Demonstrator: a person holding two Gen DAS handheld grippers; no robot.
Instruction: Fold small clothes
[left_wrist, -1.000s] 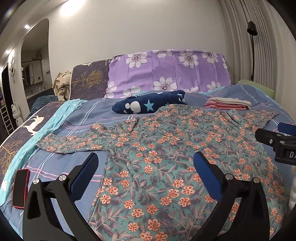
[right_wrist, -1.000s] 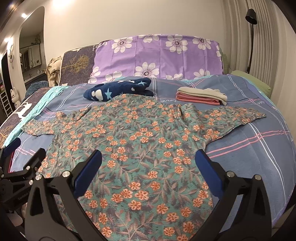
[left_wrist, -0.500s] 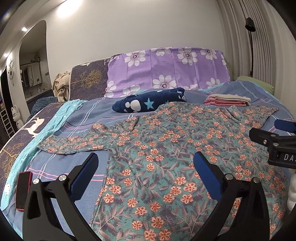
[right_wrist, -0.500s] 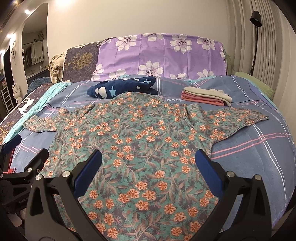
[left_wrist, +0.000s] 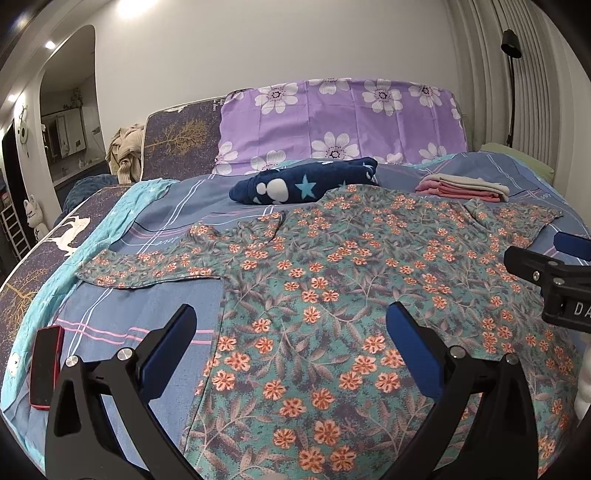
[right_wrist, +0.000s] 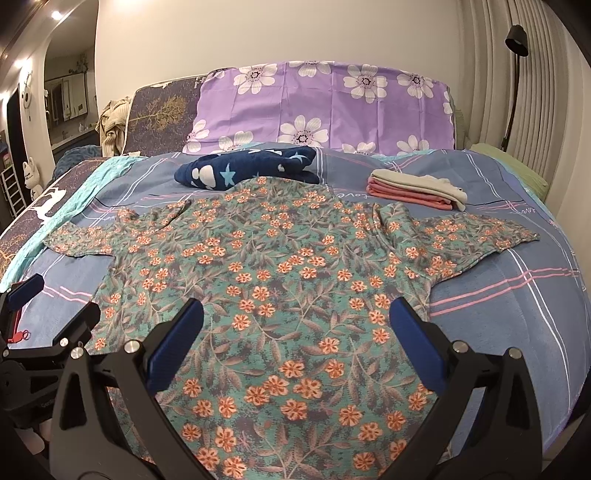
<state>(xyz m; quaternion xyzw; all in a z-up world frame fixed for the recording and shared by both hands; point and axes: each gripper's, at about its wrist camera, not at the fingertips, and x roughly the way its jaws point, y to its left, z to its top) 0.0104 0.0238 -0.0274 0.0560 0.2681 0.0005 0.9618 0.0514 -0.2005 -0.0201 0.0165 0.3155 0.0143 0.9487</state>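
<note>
- The floral shirt is seen spread flat on the bed, both sleeves out; no fold is judged made yet.
- Beyond the shirt's right sleeve, a folded stack is seen.
- The left claw and right claw are held wide open, empty, above the shirt's hem.

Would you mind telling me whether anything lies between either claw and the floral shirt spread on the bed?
Nothing visible does. The left claw and right claw are both open directly above the floral shirt, with only air between. The folded pile and star blanket sit beyond it; the phone lies off to the left.
</note>
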